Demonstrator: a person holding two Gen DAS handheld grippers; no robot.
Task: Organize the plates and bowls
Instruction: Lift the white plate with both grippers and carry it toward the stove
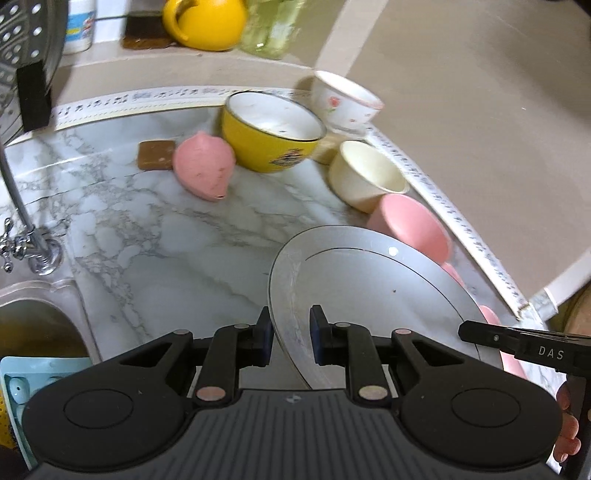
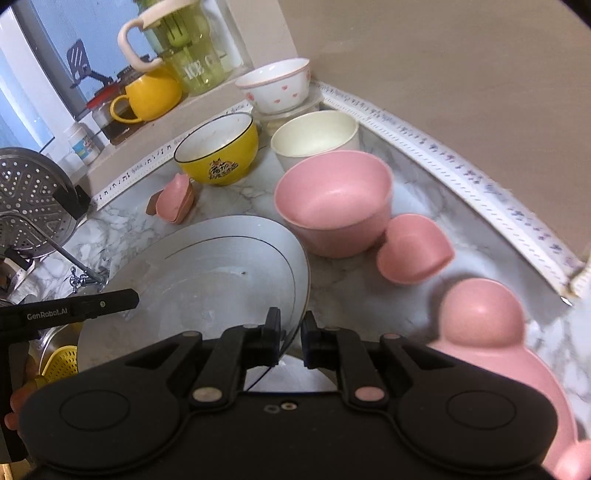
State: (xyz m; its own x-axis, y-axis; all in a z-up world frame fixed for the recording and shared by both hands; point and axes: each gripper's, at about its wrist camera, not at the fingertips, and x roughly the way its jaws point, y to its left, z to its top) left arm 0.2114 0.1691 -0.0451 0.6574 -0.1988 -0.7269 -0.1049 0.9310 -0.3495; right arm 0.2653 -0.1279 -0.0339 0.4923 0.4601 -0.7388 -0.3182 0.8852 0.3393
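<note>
A large white plate (image 1: 373, 295) with a thin dark ring is held tilted above the marble counter (image 1: 155, 236). My left gripper (image 1: 291, 334) has its jaws around the plate's left rim with a small gap showing. My right gripper (image 2: 291, 336) is shut on the plate's (image 2: 207, 273) right rim. Behind stand a yellow bowl (image 1: 271, 134), a white flowered bowl (image 1: 345, 99), a cream bowl (image 1: 367, 177) and a pink bowl (image 1: 413, 229). In the right wrist view, the pink bowl (image 2: 336, 203) sits next to a small pink heart dish (image 2: 413, 251).
A pink heart dish (image 1: 203, 166) and a brown pad (image 1: 155, 154) lie mid-counter. A tap (image 1: 26, 236) and sink (image 1: 33, 328) are at left. A yellow mug (image 1: 205, 22) and glass jug (image 2: 181, 48) stand on the sill. A pink lidded dish (image 2: 491, 332) lies at right.
</note>
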